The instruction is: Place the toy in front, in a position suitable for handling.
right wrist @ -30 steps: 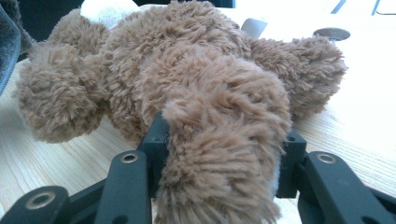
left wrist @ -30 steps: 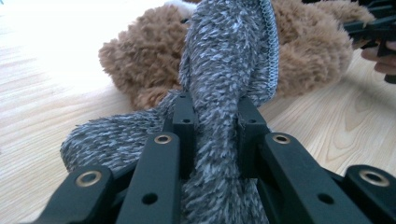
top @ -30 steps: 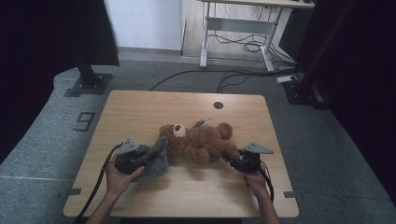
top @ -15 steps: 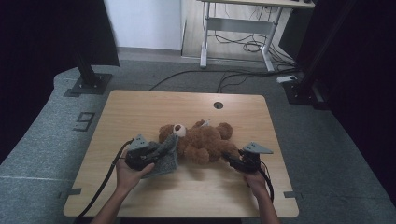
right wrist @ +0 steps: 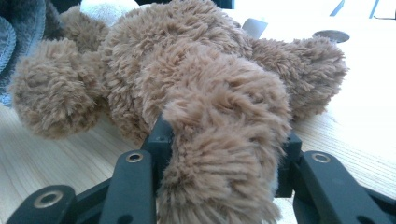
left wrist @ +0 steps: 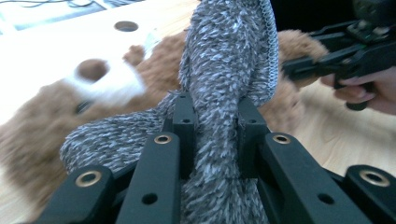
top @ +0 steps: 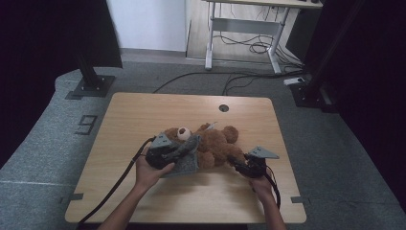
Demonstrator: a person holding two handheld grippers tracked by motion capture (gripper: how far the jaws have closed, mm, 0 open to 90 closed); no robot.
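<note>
A brown teddy bear [top: 216, 143] lies on its back on the wooden table [top: 143, 115], with its white muzzle [top: 182, 132] toward the left. My left gripper [top: 190, 145] is shut on a bunched grey fuzzy knit cloth [left wrist: 224, 88], which drapes over the bear's head end [left wrist: 42, 121]. My right gripper [right wrist: 225, 140] is shut on one of the bear's legs [right wrist: 233, 102]. Its jaws have just been closing on that leg. In the high view the right gripper [top: 238, 165] sits at the bear's lower right.
A round cable hole [top: 223, 108] is in the table behind the bear. The left gripper's cable [top: 115, 184] trails off the near edge. Black stands [top: 91, 81] and a desk frame [top: 239, 43] are on the floor beyond the table.
My left gripper has carried the grey cloth to the right, up against and over the bear's head. The right gripper has stayed at the bear's leg.
</note>
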